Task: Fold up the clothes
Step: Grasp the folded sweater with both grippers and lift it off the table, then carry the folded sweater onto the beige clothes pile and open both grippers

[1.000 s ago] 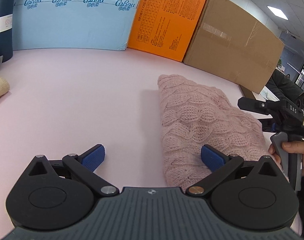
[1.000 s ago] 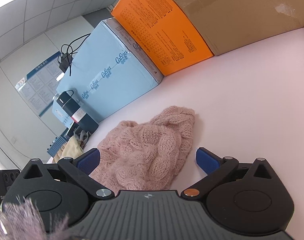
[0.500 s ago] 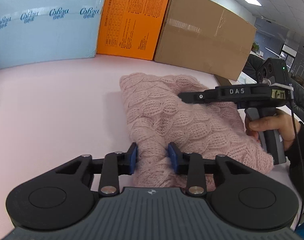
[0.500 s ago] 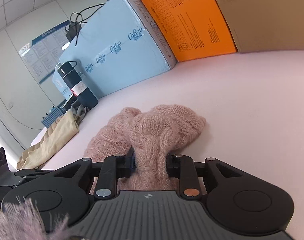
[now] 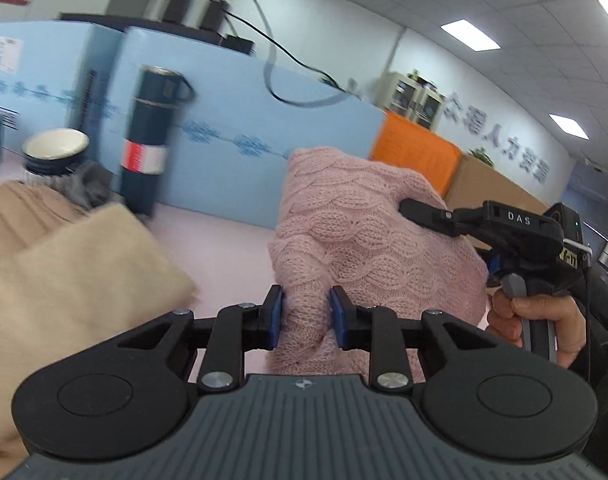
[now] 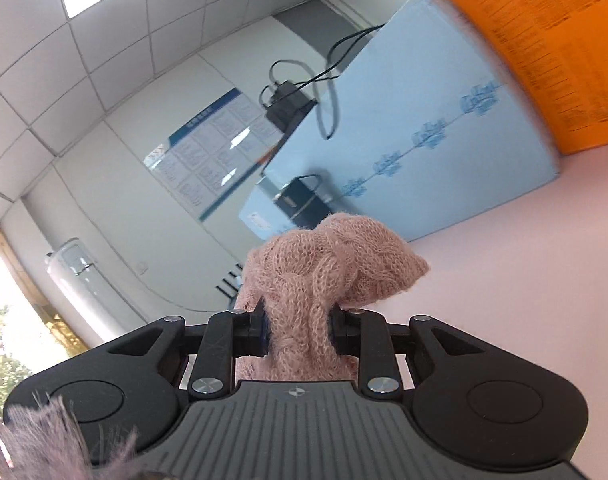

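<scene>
Readable text: only "DAS" on the right gripper.
"DAS" in white caps on top of black right gripper (image 5: 518, 220), left wrist view. Yellow tag (image 5: 568, 257) on its rear w/ dark chars, too small to read. Blue box (image 6: 432, 140): repeated blue logo print along its side, blurred, unreadable in both views. Orange box (image 6: 552, 40): dense black print, illegible. Wall sign (image 5: 500, 140): large blue Chinese chars, blurred. Flask (image 5: 151, 140): red/white label, no legible text. Wall poster (image 6: 211, 152): grid of notices, unreadable.
</scene>
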Motion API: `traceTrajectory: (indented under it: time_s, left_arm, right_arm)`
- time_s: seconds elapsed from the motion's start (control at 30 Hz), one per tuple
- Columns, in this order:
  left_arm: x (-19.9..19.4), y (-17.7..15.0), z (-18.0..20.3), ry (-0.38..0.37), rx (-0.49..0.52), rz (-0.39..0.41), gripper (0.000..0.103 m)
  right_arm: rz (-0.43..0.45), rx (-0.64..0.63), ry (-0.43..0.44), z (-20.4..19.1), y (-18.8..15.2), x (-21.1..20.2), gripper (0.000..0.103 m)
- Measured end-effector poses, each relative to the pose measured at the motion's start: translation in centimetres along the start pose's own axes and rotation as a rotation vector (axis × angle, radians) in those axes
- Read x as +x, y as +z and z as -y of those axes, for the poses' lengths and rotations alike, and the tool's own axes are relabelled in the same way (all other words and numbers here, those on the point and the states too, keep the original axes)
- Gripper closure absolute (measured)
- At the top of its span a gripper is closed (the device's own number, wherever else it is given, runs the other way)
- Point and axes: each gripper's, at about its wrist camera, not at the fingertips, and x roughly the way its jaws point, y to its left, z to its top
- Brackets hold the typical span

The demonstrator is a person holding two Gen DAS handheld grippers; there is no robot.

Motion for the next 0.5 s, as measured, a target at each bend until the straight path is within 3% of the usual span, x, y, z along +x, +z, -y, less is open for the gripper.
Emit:
traceTrajectory:
  time_s: [0.2,0.27,0.33,0.4,0.47,0.5]
  left_arm:
    - [-5.5,4.1,-8.6,0.325,-0.035,0.127,0.080]
    - [-6.1,4.2,-11.8,0.441,-0.076,0.120,0.080]
    - [-5.8,3.2,-13.9,0.573,-0.091,0.076,0.078]
    - [-5.8,1.9,-15.8,0.650,-0.101,0.041,0.063]
    - [-6.0,0.6,-16.4,0.647,-0.112,0.035,0.045]
    - [-6.1,-0.1,-16.4,0.645,-0.114,0.036,0.040]
  right_arm:
    - [-0.143,0.025,0.153,-3.0,-1.2,16.8,0.079]
    - [-0.194,-0.012,0.136,-3.4,-2.8,22.3,0.073]
    - [-0.233,-0.045,0.059,-2.9,-4.8,26.3,0.070]
    - [-0.257,-0.066,-0.031,-1.9,-6.5,29.0,0.063]
    - [-0.263,-0.090,-0.088,-0.7,-7.7,29.9,0.052]
    - [-0.255,-0.085,-0.079,-0.1,-7.9,29.9,0.052]
